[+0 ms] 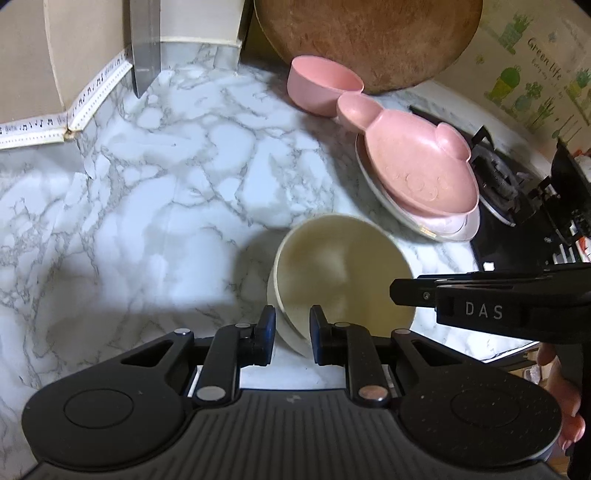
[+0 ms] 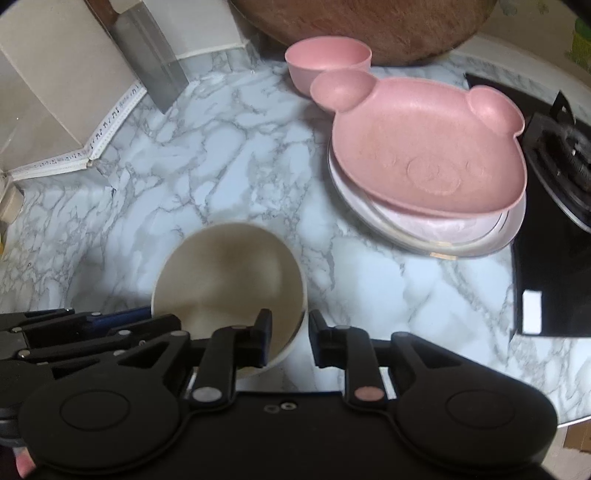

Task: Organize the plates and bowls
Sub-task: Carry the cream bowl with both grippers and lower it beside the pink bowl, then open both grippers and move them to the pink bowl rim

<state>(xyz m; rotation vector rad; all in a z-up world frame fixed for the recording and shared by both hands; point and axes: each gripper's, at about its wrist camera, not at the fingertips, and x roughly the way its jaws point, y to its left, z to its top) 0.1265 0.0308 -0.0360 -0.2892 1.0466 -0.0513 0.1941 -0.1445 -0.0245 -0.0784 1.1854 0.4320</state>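
A cream bowl (image 1: 343,273) (image 2: 229,280) is held above the marble counter (image 1: 147,206) by both grippers. My left gripper (image 1: 292,332) straddles its left rim, jaws narrow on the wall. My right gripper (image 2: 287,339) straddles its right rim the same way. A pink bear-shaped plate (image 1: 417,170) (image 2: 432,151) lies on a stack of white plates (image 1: 436,225) (image 2: 443,236). A pink bowl (image 1: 321,88) (image 2: 325,59) stands behind it.
A round wooden board (image 1: 369,37) (image 2: 369,26) leans on the back wall. A cleaver (image 1: 144,44) (image 2: 144,62) stands at the back left. A black gas hob (image 1: 528,192) (image 2: 554,206) lies to the right. The right gripper's body (image 1: 491,306) shows in the left view.
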